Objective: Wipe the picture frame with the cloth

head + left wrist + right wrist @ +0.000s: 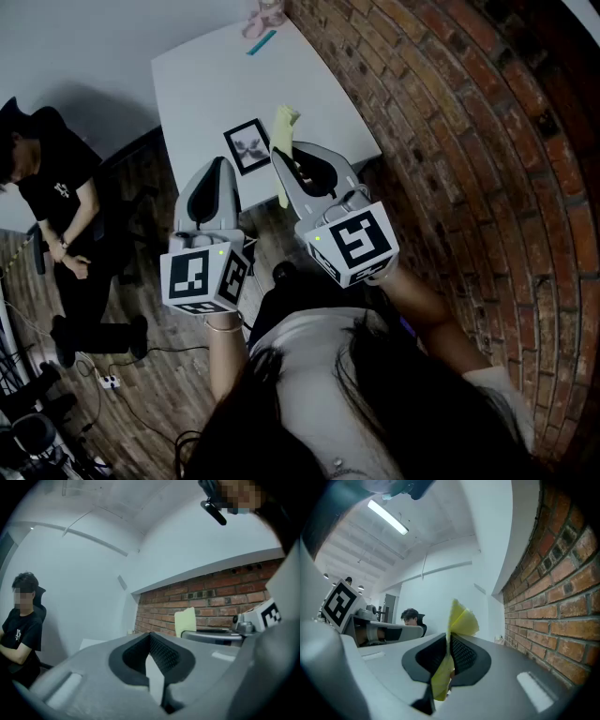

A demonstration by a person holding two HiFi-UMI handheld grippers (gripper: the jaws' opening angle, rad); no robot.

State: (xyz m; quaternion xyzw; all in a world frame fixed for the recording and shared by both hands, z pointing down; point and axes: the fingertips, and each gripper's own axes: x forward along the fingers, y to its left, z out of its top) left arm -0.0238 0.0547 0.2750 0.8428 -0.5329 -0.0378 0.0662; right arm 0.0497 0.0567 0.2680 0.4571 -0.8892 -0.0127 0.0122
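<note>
White worktop [202, 80] beside brick wall [450, 122] — picture frame [248, 146] on it; right tongs [448, 651] pinch yellow cloth [462, 618], left tongs [151, 654] closed, empty.

Grey hand-held grippers [221, 164] [278, 155], white short-sleeved top [314, 370]

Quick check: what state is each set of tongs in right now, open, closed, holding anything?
Left tongs: closed, pads together, nothing gripped.
Right tongs: closed on the yellow cloth, which sticks out past the pads.
</note>
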